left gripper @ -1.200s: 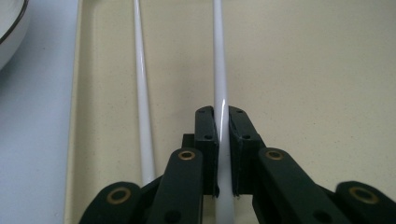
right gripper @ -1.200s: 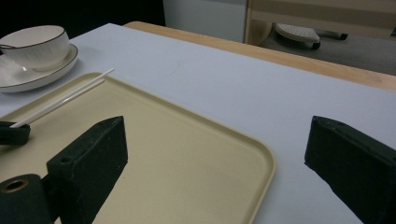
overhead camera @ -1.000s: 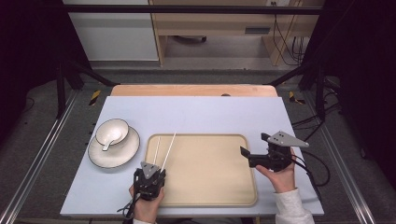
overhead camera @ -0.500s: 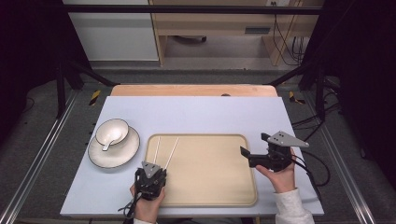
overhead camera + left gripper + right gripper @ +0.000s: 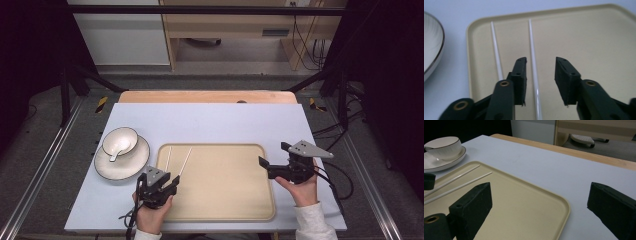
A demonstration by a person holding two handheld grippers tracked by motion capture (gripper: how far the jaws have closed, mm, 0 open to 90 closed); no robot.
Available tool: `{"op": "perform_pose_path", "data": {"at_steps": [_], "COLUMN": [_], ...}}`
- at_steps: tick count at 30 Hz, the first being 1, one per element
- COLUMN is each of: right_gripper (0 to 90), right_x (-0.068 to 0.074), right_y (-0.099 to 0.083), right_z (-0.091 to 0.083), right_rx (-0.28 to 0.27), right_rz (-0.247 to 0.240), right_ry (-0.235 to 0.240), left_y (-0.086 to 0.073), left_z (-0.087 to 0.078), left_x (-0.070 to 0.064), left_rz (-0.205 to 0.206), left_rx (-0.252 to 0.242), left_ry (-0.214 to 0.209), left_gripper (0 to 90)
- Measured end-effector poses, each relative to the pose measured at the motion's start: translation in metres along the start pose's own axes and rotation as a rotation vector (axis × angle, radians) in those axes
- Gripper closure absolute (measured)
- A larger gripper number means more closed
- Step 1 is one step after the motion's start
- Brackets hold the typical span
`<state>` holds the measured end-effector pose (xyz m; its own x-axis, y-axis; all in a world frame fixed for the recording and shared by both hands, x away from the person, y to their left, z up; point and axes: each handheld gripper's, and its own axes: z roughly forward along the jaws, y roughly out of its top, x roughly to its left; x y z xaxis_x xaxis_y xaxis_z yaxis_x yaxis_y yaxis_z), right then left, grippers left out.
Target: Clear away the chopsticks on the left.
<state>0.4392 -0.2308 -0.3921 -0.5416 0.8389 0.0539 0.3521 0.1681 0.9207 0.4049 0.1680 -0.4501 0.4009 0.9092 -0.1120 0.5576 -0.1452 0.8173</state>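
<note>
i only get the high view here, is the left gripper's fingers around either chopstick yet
Observer: The left gripper is open; the right chopstick lies between its fingers, not touching them.
Operator: and the other stick
Observer: The left chopstick lies outside the left finger, flat on the tray.
Operator: right gripper doing anything
Observer: The right gripper is wide open, with the tray's corner and bare table between its fingers.
</note>
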Motion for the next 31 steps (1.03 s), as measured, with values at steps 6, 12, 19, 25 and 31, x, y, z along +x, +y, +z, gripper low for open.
{"op": "perform_pose_path", "data": {"at_steps": [6, 12, 19, 25, 31], "right_gripper": [6.1, 6.0, 5.4, 5.3, 4.6], "right_x": [0.000, -0.002, -0.005, -0.006, -0.007], "right_y": [0.000, 0.002, 0.002, 0.001, 0.000], "right_z": [-0.001, -0.005, -0.008, -0.009, -0.008], "right_rx": [-0.005, -0.018, -0.030, -0.031, -0.029], "right_rz": [0.001, 0.005, 0.016, 0.017, 0.024], "right_ry": [-0.001, -0.004, -0.011, -0.016, -0.017], "left_y": [0.022, 0.040, 0.031, 0.020, 0.010], "left_z": [-0.012, -0.027, -0.046, -0.049, -0.050], "left_x": [0.014, 0.034, 0.065, 0.080, 0.088], "left_rz": [0.045, 0.081, 0.128, 0.086, 0.083], "left_rx": [-0.036, -0.079, -0.103, -0.115, -0.122], "left_ry": [-0.116, -0.148, -0.134, -0.140, -0.126], "left_gripper": [41.8, 28.5, 20.5, 19.1, 18.3]}}
